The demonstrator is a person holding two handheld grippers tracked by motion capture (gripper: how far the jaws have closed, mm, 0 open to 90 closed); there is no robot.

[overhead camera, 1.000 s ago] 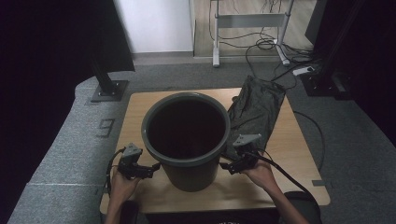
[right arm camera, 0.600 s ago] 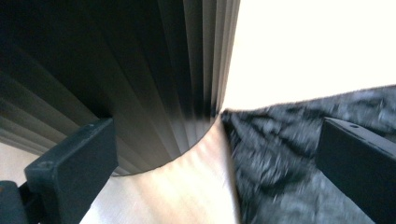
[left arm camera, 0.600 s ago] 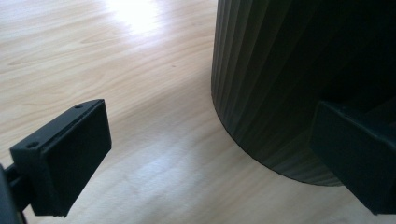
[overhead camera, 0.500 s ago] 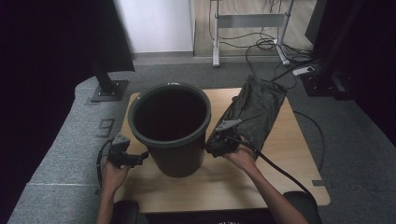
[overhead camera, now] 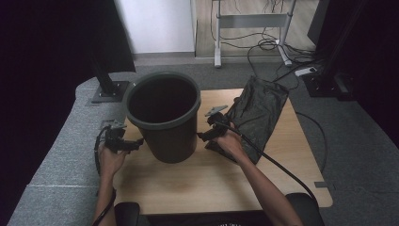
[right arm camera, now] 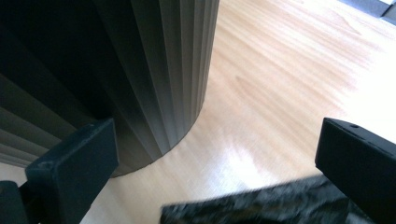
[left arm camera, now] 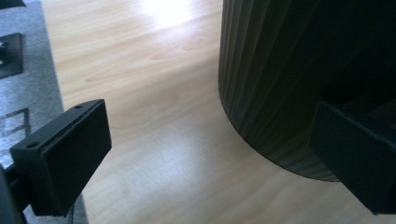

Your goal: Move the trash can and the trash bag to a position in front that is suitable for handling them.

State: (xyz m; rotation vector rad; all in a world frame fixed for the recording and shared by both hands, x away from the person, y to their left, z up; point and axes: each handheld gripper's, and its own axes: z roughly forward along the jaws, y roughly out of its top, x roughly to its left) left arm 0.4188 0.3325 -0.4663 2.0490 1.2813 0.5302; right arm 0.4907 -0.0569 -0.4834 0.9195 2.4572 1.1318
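High view shows the bin (overhead camera: 163, 117) standing on the table (overhead camera: 207, 183), with the black bag (overhead camera: 256, 115) lying flat beside it. Left gripper (overhead camera: 123, 143) and right gripper (overhead camera: 207, 136) sit open at its sides. Bagging the bin looks not yet begun.

The bin (overhead camera: 162, 115) looks like dark matt plastic with fine vertical ribs on its wall. The table (overhead camera: 211, 174) has a smooth, light wood-grain top with a soft shine. The black bag (overhead camera: 259, 110) is thin, crinkled, slightly glossy plastic.
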